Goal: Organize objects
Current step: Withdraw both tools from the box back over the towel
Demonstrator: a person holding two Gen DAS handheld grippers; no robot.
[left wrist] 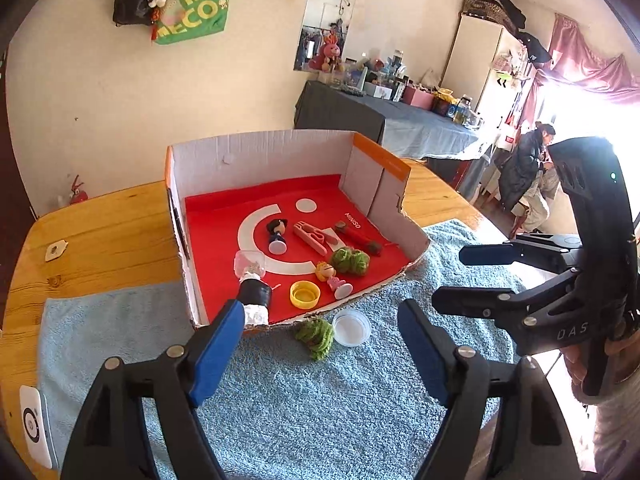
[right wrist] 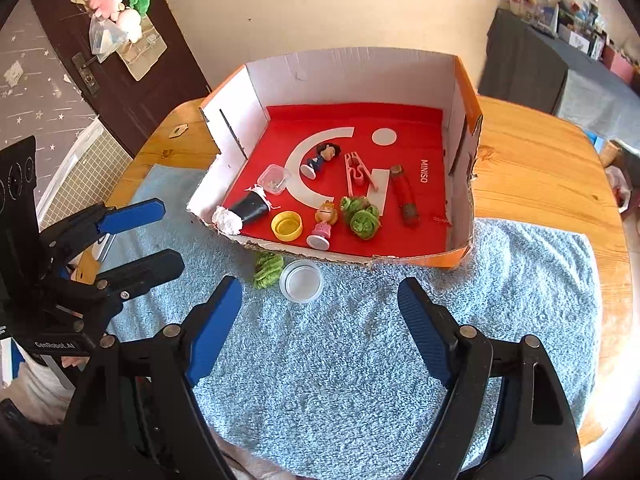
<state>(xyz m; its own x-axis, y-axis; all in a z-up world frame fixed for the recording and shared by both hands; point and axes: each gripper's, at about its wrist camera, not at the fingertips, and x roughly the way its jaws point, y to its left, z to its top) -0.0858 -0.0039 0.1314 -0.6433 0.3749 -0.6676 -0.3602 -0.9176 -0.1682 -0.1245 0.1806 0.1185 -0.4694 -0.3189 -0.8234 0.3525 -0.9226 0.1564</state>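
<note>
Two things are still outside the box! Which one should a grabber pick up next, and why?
Probably the green fuzzy ball: lower the open left gripper onto it. It and the clear round lid lie on the blue towel, just outside the cardboard box, where the other small toys already lie. Both grippers are empty, and the ball sits nearer the left one.

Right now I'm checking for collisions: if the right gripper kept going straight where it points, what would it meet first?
Probably the blue towel, just short of the clear round lid; the right gripper is open and empty. Depth is uncertain.
</note>
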